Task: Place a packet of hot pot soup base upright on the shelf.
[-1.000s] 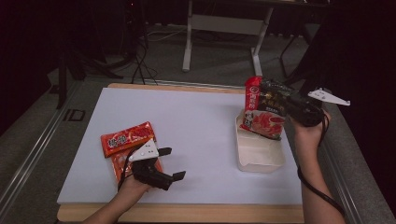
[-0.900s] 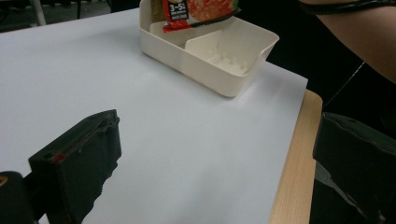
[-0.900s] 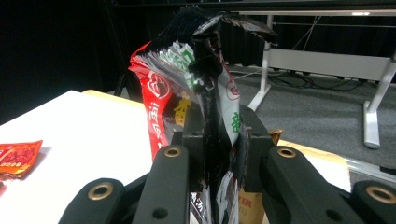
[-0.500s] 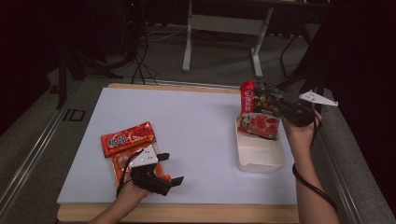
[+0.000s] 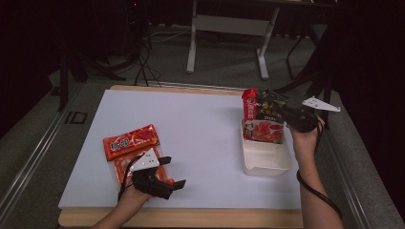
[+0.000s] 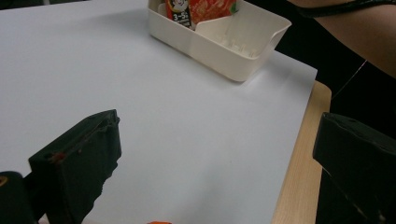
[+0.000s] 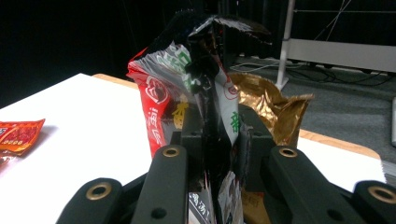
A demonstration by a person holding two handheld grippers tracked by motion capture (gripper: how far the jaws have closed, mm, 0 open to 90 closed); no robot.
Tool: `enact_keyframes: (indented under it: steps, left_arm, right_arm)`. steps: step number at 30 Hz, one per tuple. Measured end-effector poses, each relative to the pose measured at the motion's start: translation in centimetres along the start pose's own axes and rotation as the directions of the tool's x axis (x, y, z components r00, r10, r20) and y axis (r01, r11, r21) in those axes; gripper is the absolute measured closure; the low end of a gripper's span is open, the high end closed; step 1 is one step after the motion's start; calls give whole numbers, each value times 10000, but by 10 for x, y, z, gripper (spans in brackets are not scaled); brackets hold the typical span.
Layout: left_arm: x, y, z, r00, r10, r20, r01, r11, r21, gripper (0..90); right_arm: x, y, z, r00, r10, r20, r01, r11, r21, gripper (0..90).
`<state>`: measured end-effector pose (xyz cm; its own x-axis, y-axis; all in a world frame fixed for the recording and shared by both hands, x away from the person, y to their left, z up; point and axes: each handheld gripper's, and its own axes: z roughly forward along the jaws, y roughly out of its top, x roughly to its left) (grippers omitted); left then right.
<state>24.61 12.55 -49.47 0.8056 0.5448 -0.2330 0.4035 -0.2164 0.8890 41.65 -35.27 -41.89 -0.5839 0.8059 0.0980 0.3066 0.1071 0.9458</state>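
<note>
My right gripper [image 5: 282,112] [image 7: 212,135] is shut on a black, red and gold snack packet [image 5: 260,105] [image 7: 187,79], holding it just above the far end of a cream tray [image 5: 282,164] [image 6: 243,51]. An orange-red packet [image 5: 262,131] [image 6: 201,9] lies inside that tray's far end. My left gripper [image 5: 173,172] stands open near the table's front left, its black fingers [image 6: 79,163] wide apart over bare white surface. It rests over one of two orange-red packets, with the other orange-red packet [image 5: 130,141] [image 7: 18,135] just beyond it.
The white table top [image 5: 200,138] has a wooden front edge [image 5: 191,217] close to my left hand. A white-legged stand [image 5: 229,28] and cables lie on the floor beyond the table. A forearm [image 6: 355,32] crosses beside the tray.
My right gripper has carried the snack packet leftward and slightly down toward the tray's far end. My left gripper has drifted a little toward the front edge.
</note>
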Motion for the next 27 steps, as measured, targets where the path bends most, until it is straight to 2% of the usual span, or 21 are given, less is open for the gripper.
enact_keyframes:
  steps: [4, 9, 13, 15, 21, 27]
  left_arm:
    - [1, -1, 1, 10000, -22, -11, 22, 10000, 45, 13]
    - [3, -3, 1, 10000, -80, -40, 80, 9999, 69, 13]
    - [3, -3, 1, 10000, -78, -59, 79, 9999, 62, 13]
    - [3, -3, 1, 9999, -86, -55, 86, 10000, 40, 13]
    - [4, -3, 0, 9999, -92, -75, 93, 9999, 77, 13]
    - [6, -4, 0, 9998, -200, -95, 201, 9997, 101, 13]
  right_arm:
    - [-1, -5, 1, 9999, 155, -30, -155, 9999, -20, 755]
    - [0, -7, 2, 9997, -191, -174, 192, 9998, 50, 755]
    - [-1, -17, 3, 9998, 19, -187, -15, 9998, 203, 745]
    - [-4, -21, 1, 9989, 390, -266, -389, 9992, 33, 741]
    - [-4, -24, -4, 9992, 337, -197, -335, 9994, 104, 741]
    - [-7, -31, -8, 9983, 558, -195, -559, 9984, -7, 740]
